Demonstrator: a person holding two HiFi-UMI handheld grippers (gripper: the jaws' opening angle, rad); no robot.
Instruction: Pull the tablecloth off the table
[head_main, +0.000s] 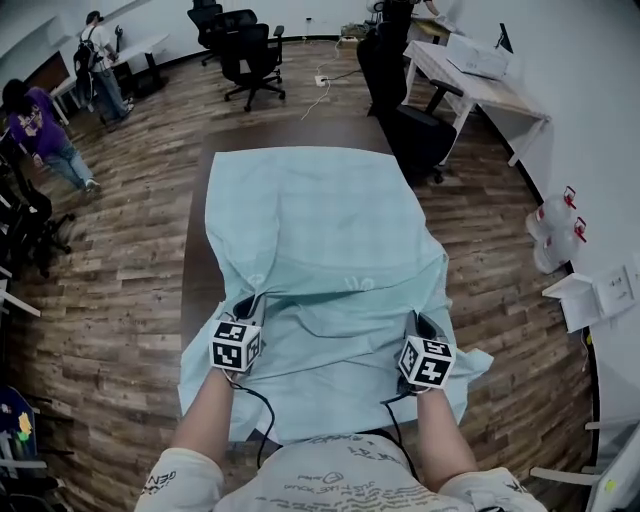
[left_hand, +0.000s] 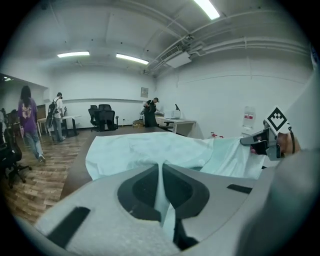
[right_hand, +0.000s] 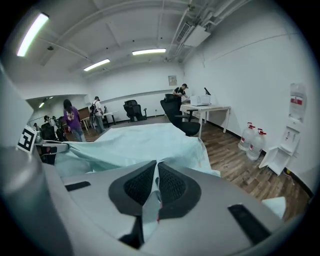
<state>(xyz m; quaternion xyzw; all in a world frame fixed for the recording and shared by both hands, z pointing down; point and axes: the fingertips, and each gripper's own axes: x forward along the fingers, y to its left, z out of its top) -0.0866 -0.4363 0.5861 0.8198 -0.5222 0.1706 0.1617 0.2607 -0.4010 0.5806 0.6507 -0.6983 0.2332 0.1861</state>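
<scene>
A pale blue-green tablecloth (head_main: 320, 235) covers most of a long dark table (head_main: 196, 280), bunched and lifted at the near end. My left gripper (head_main: 247, 305) is shut on a fold of the tablecloth (left_hand: 150, 152) near its left front. My right gripper (head_main: 418, 322) is shut on another fold of the tablecloth (right_hand: 145, 142) at the right front. In each gripper view a thin pleat of cloth runs between the closed pads (left_hand: 182, 192) (right_hand: 172, 186). The near hem hangs loose below both grippers toward my body. The far end of the table shows bare.
Black office chairs (head_main: 250, 50) stand beyond the far end, another chair (head_main: 415, 130) by the table's right side. A white desk (head_main: 475, 85) is at the back right. Water bottles (head_main: 552, 230) sit by the right wall. People (head_main: 45, 130) stand at the left.
</scene>
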